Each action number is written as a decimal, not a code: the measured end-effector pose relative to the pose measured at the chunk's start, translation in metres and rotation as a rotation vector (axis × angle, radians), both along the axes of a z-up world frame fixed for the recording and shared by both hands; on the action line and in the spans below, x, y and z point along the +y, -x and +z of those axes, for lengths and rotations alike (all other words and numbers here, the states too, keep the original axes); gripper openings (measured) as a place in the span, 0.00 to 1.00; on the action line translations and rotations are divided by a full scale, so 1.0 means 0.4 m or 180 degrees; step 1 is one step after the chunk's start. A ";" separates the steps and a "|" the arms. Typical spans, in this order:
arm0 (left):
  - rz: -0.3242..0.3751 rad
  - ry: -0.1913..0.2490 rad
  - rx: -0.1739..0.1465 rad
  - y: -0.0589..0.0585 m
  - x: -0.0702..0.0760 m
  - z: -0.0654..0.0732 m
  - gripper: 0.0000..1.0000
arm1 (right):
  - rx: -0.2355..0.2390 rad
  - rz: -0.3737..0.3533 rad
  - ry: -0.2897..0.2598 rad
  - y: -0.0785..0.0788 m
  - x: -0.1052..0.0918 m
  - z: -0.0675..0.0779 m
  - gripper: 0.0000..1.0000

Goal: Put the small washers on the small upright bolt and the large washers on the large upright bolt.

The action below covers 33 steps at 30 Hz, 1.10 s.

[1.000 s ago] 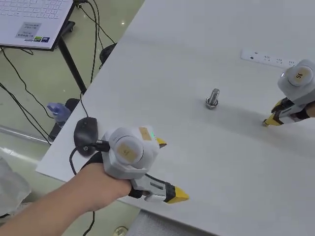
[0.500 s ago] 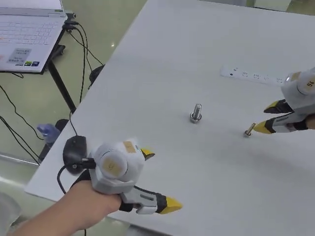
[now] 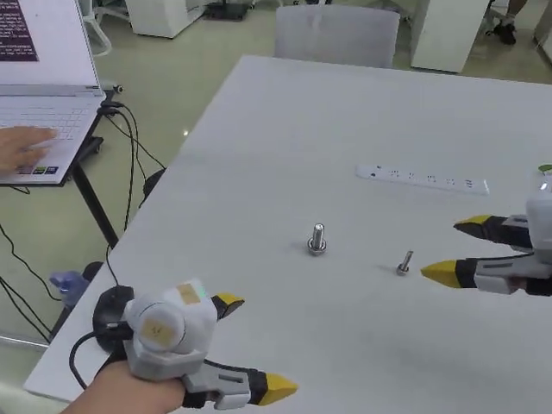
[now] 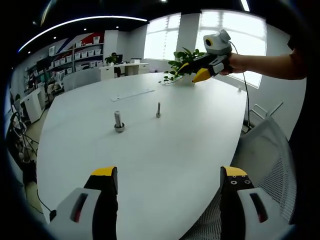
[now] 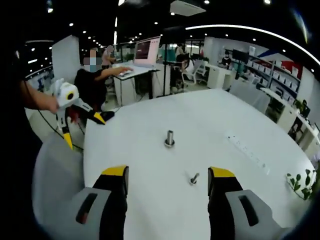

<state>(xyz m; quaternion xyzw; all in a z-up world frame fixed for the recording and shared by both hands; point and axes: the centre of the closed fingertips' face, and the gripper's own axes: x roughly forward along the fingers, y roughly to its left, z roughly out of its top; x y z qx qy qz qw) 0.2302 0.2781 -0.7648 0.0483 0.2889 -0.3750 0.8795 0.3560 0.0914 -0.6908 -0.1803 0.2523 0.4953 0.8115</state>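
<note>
Standing upright on the worktop: small bolt, large bolt.
Small bolt is placed just left of the right claw, facing its gap; left claw is held well apart, near edge. Both claws are spread wide, nothing gripped.

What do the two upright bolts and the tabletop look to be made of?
Large bolt: likely steel, bright silvery sheen with highlights. Small bolt: also silvery metal, duller; too small to say more. Tabletop: smooth matte white, perhaps laminate; the surface alone doesn't settle it.
</note>
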 end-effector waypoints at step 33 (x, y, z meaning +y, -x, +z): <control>0.0136 0.0296 -0.0017 0.035 -0.026 0.042 0.90 | 0.0199 -0.0623 -0.0575 0.251 -0.155 -0.151 1.00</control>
